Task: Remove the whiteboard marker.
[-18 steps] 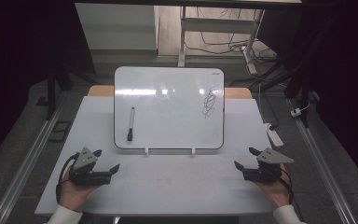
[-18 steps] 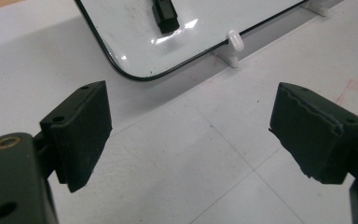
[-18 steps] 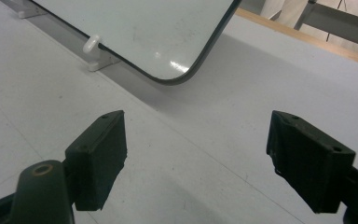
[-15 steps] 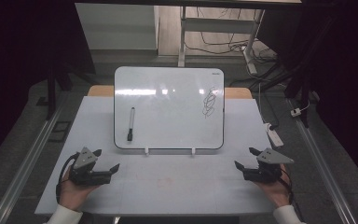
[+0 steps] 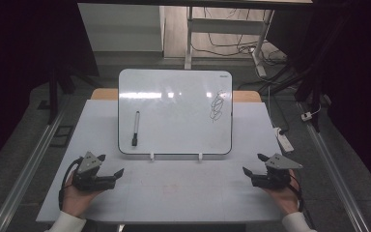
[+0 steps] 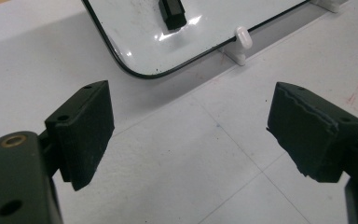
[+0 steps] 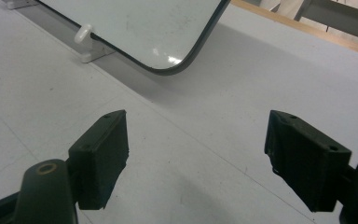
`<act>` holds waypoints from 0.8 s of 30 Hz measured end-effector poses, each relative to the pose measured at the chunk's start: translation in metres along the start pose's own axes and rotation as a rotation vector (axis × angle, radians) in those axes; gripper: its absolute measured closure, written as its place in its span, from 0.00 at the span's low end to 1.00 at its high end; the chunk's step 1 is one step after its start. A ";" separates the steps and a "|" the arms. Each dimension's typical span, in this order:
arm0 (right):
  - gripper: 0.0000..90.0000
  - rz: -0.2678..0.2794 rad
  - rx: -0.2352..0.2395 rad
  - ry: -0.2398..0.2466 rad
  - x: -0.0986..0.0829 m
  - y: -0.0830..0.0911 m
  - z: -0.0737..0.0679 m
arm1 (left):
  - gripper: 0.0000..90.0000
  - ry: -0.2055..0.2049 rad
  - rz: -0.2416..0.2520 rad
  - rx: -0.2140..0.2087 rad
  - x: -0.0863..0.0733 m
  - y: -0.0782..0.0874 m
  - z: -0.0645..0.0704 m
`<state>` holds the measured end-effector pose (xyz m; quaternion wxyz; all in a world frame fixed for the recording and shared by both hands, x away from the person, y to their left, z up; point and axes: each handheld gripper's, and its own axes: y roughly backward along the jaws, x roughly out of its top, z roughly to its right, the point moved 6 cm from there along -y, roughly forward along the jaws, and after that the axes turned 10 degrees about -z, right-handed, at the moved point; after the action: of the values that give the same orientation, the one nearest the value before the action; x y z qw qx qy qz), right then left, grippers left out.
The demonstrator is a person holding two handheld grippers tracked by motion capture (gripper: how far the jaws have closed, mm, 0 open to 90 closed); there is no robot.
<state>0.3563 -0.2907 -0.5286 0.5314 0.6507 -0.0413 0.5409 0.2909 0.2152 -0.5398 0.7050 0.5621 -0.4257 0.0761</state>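
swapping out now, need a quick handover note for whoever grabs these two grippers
Left gripper: open, empty, resting on the table at its near left.
Right gripper: open, empty, near right.
Whiteboard: propped on white clips mid-table, black scribble at its upper right.
Marker: lying on the board's left side, capped end toward you.
Done: nothing gripped yet.
Left: probably pick up the marker; left gripper is nearer.

whiteboard (image 5: 174, 113) white with black scribble (image 5: 216, 105) (dark rim); marker (image 5: 135, 128) white with black cap; table (image 5: 174, 188) pale grey.
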 end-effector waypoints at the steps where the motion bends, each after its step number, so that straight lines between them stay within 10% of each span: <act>1: 0.24 0.002 0.003 -0.009 0.000 -0.001 0.001 | 0.17 0.000 0.000 0.000 0.000 0.000 0.000; 24: 0.26 0.035 0.028 -0.043 0.005 0.000 -0.002 | 0.19 0.000 0.045 -0.006 0.040 0.010 0.007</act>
<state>0.3574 -0.2864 -0.5249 0.5116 0.6688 -0.0566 0.5364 0.3062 0.1981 -0.5049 0.7049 0.5502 -0.4384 0.0906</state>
